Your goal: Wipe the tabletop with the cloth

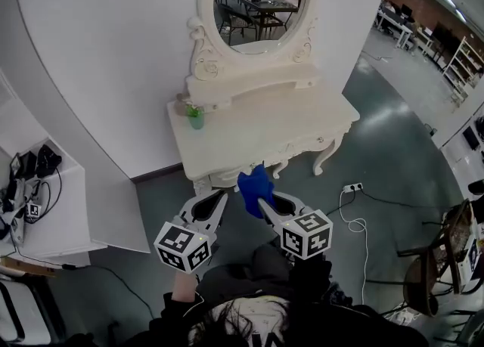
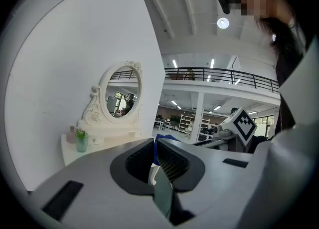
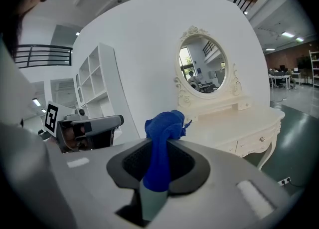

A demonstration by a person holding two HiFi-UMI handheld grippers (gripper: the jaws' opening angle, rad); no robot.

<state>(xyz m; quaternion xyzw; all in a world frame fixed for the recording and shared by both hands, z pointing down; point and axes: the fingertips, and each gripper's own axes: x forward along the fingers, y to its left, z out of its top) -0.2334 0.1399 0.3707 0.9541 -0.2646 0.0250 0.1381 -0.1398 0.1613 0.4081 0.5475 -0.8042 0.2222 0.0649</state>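
Left claw (image 2: 155,153) is clenched on nothing, its jaws pressed together. It hangs in the air short of the tabletop's (image 1: 265,122) front edge, on the left side. Just to its right the cloth (image 3: 164,123) is a blue bunch, also short of that front edge and not yet on the tabletop. My right claw (image 3: 158,160) grips it low, so most of the cloth stands up past the jaw tips. I judge this is the carry-in, with no wiping begun. The next move calls for reaching forward over the front edge, lowering until the bunch presses flat on the tabletop, then sweeping across it.
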